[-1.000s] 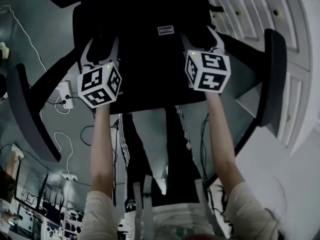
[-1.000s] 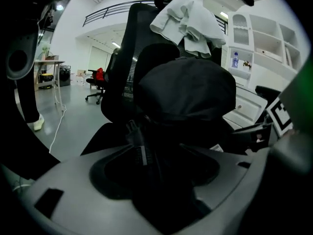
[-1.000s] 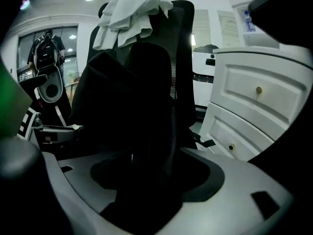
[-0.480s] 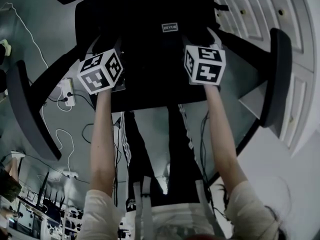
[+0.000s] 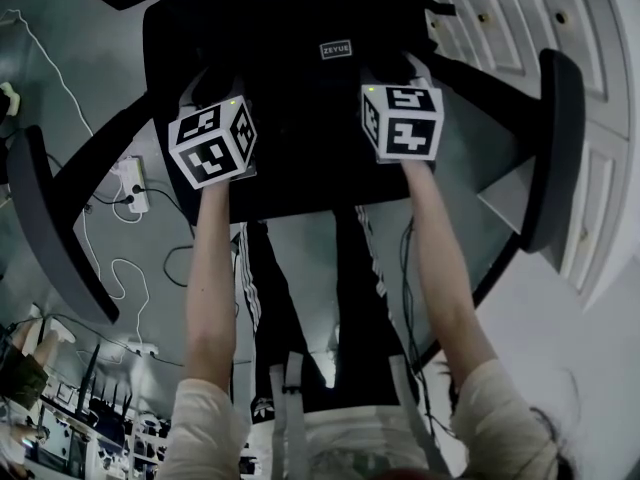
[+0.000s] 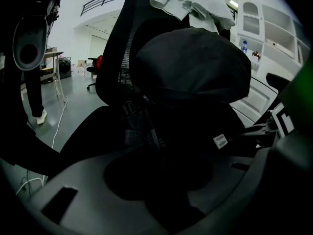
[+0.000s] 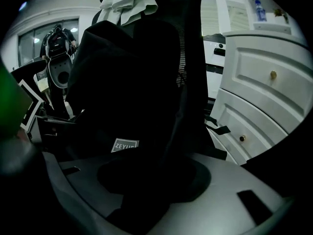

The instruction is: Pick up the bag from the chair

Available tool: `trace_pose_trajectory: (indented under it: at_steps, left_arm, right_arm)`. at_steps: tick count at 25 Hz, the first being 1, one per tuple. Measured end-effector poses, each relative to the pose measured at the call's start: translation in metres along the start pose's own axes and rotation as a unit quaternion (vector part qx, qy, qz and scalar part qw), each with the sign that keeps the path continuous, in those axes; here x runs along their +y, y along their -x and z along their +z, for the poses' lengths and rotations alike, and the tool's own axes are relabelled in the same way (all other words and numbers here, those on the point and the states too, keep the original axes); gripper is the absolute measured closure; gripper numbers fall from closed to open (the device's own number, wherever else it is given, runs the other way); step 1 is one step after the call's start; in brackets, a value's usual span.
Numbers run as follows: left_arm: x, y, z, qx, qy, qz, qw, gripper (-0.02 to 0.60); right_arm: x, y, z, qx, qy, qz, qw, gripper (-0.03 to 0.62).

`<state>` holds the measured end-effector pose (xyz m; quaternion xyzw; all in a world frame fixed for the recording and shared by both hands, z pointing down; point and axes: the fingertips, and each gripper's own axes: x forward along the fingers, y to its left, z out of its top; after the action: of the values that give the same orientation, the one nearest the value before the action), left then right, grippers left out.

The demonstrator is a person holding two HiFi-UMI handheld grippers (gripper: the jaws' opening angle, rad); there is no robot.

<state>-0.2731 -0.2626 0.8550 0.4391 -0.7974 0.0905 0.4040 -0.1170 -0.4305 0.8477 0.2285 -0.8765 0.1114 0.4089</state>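
A black bag (image 5: 300, 28) with a small white label stands on the seat of a black office chair (image 5: 300, 188). My left gripper (image 5: 218, 86) reaches into the bag's left side, my right gripper (image 5: 390, 68) into its right side. In the left gripper view the bag (image 6: 195, 67) looms close, and dark fabric fills the gap between the left gripper's (image 6: 164, 190) jaws edge to edge. The right gripper (image 7: 146, 190) likewise has a fold of the bag (image 7: 127, 82) packed between its jaws. Both pairs of jaws have just been closing. The fingertips are buried in black fabric.
The chair's armrests (image 5: 50, 228) (image 5: 555, 148) flank both arms. A white cloth (image 6: 190, 1) hangs over the chair back. White cabinet drawers (image 5: 500, 18) stand at the right. A power strip (image 5: 130, 183) and cables lie on the floor at the left.
Both grippers have sunk deeper into the bag and tipped further down, their marker cubes moving up the picture. The bag and chair have stayed put.
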Motion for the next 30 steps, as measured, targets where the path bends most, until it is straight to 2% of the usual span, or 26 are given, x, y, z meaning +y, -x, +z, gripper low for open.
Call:
trace_pose_trajectory:
  at_steps: [10, 18, 25, 30]
  left_arm:
    - [-0.003, 0.0, 0.003, -0.023, -0.03, 0.009, 0.9992, 0.476]
    - [-0.005, 0.008, 0.016, -0.049, -0.029, 0.011, 0.9983, 0.492]
    - [-0.01, 0.038, 0.033, -0.071, -0.039, 0.008, 0.9967, 0.499]
    - [-0.011, 0.069, 0.06, -0.094, -0.038, 0.008, 0.9948, 0.5]
  right_arm:
    - [0.004, -0.002, 0.002, -0.003, -0.003, 0.016, 1.0, 0.474]
    - [0.008, 0.008, 0.013, -0.039, 0.007, 0.0, 0.999, 0.514]
    - [0.016, 0.035, 0.021, -0.053, 0.014, -0.007, 0.998, 0.525]
    - [0.023, 0.063, 0.048, -0.068, 0.024, -0.012, 0.997, 0.528]
